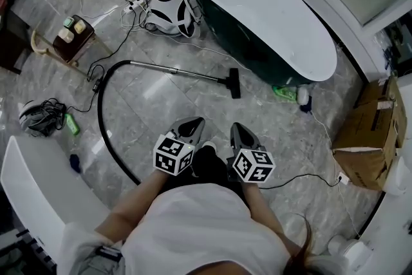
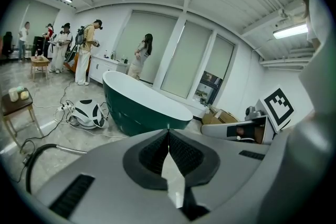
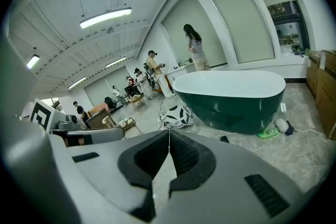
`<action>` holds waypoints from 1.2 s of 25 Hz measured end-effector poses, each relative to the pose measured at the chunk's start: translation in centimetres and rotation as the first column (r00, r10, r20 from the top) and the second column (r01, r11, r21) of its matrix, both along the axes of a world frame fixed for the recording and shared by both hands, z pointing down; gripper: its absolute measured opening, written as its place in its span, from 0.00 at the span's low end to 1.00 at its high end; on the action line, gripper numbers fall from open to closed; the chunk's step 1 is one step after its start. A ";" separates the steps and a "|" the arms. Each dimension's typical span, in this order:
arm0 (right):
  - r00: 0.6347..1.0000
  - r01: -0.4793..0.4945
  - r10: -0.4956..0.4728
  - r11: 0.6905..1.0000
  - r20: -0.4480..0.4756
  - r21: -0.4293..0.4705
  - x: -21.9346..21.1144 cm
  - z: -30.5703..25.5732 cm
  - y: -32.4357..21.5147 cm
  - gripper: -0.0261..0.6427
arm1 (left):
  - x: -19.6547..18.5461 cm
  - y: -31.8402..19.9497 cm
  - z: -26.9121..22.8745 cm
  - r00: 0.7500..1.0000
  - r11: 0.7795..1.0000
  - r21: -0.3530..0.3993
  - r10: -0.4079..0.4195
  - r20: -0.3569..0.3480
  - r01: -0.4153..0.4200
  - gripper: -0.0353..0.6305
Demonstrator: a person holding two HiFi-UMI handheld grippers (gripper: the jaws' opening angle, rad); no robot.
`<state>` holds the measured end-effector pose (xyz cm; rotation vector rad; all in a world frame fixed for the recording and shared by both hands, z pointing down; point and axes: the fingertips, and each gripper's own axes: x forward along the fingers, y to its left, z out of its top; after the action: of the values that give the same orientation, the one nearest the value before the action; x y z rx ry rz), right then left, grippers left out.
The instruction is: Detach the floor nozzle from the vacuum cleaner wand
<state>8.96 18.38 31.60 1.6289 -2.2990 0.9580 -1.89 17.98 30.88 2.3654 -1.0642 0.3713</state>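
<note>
A long bathtub [image 1: 264,9], white inside and dark green outside, stands on the grey marble floor [image 1: 161,90] toward its far right corner. At the tub's near end lie a green item [image 1: 283,93] and a white rounded object [image 1: 302,97], touching. An open cardboard box [image 1: 368,132] sits at the floor's right edge. Toward the left edge stands a small wooden table [image 1: 67,45] carrying two small containers [image 1: 74,25]; nearer, a tangle of dark cables [image 1: 40,116] lies just beside a green bottle [image 1: 71,124]. In the left gripper view, a group of people [image 2: 79,50] stands at the far wall
</note>
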 end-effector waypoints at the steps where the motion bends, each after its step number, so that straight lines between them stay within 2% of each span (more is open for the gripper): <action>1: 1.000 0.011 -0.011 1.000 0.003 -0.005 0.0 0.1 -0.2 0.06 | 0.3 -0.2 0.1 1.000 1.000 0.000 -0.002 0.004 0.002 0.07; 8: 0.999 0.050 -0.050 0.998 0.012 -0.029 1.8 0.9 -1.9 0.06 | 2.2 -2.1 0.4 1.000 1.000 0.019 -0.023 0.005 0.023 0.07; 12: 0.997 0.052 -0.050 0.998 0.056 -0.045 3.3 1.4 -2.4 0.06 | 3.0 -3.0 0.7 0.998 0.998 0.029 -0.059 0.006 0.059 0.07; 17: 0.997 0.030 -0.028 0.999 0.072 -0.024 4.8 1.5 -2.9 0.06 | 3.9 -3.0 -0.5 0.998 0.995 0.080 -0.060 -0.031 0.062 0.07; 24: 0.989 0.040 -0.042 0.999 0.138 0.019 4.2 1.1 -3.0 0.06 | 2.7 -2.2 0.5 0.995 0.994 0.046 -0.102 0.013 0.101 0.07; 30: 0.989 0.047 -0.051 0.998 0.136 0.031 4.0 1.0 -3.7 0.06 | 2.3 -3.5 0.9 0.994 0.993 0.026 -0.111 0.011 0.111 0.07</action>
<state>12.91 14.72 32.57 1.5540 -2.4392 1.0631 0.37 14.48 31.75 2.3161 -1.2072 0.3341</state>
